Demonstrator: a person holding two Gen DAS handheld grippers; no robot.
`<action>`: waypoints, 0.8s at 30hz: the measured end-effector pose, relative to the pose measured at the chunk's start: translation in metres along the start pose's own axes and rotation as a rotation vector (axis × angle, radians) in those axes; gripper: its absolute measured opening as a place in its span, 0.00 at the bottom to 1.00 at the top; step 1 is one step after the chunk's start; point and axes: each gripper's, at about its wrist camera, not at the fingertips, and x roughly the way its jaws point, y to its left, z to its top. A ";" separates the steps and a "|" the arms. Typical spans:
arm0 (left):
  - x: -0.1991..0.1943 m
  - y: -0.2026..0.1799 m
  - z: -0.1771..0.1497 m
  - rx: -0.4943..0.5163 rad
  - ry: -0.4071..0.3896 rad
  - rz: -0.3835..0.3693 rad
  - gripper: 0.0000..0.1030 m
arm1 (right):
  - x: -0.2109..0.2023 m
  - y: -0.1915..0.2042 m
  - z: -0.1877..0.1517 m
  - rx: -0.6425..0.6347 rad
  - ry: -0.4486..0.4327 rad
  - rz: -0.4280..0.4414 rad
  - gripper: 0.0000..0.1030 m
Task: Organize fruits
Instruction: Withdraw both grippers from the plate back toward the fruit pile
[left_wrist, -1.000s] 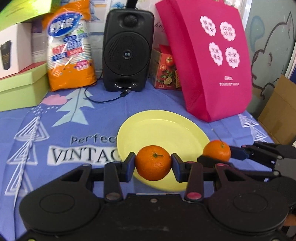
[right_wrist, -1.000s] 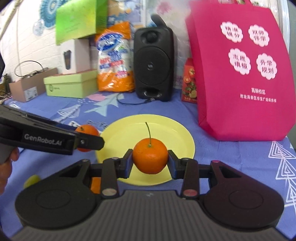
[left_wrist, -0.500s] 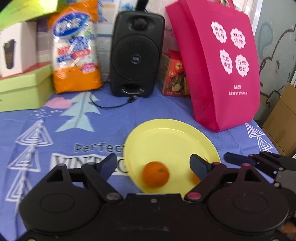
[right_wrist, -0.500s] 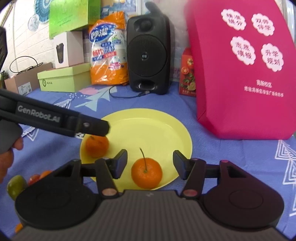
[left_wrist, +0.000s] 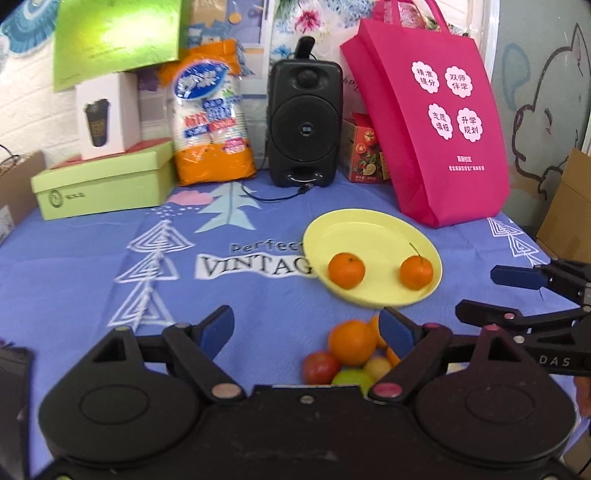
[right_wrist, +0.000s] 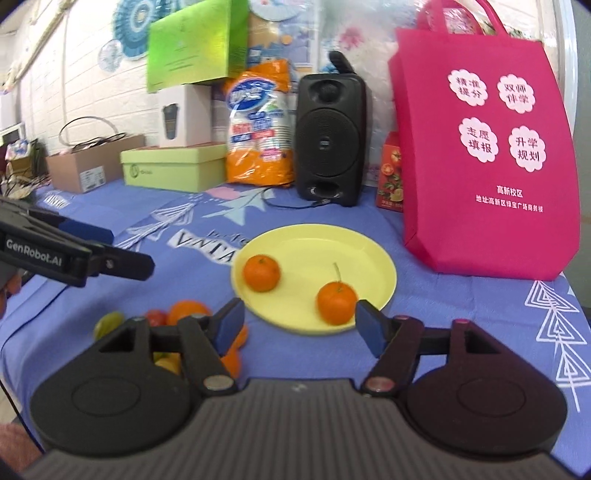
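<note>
Both oranges (left_wrist: 346, 270) (left_wrist: 416, 272) now released onto plate (left_wrist: 369, 232); left gripper (left_wrist: 306, 328) wide & empty, right gripper (right_wrist: 300, 323) opening, empty. Fruit pile (left_wrist: 351, 354) nr front pending.

A desk (left_wrist: 92, 280) was covered by a blue printed cloth (left_wrist: 258, 295). Along its far edge a black speaker (left_wrist: 305, 123) was stood upright, with a cable (left_wrist: 275, 197) trailed across the cloth in front of it. A pink tote bag (left_wrist: 436, 125) was set to its right, a small red carton (left_wrist: 364, 153) between them. An orange-and-white pack of cups (left_wrist: 212, 114) was placed on the speaker's left, beside a pale green box (left_wrist: 107, 184) topped by a white box (left_wrist: 107, 116). A brown carton (right_wrist: 94, 166) was seen at far left.
</note>
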 end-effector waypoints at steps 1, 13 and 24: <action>-0.007 0.002 -0.004 -0.001 -0.005 0.004 0.83 | -0.005 0.004 -0.003 -0.007 -0.001 0.009 0.65; -0.034 0.018 -0.063 0.038 0.041 0.048 0.83 | -0.033 0.051 -0.043 -0.121 0.069 0.146 0.65; -0.008 0.007 -0.074 0.062 0.074 0.047 0.79 | -0.022 0.058 -0.057 -0.131 0.138 0.130 0.59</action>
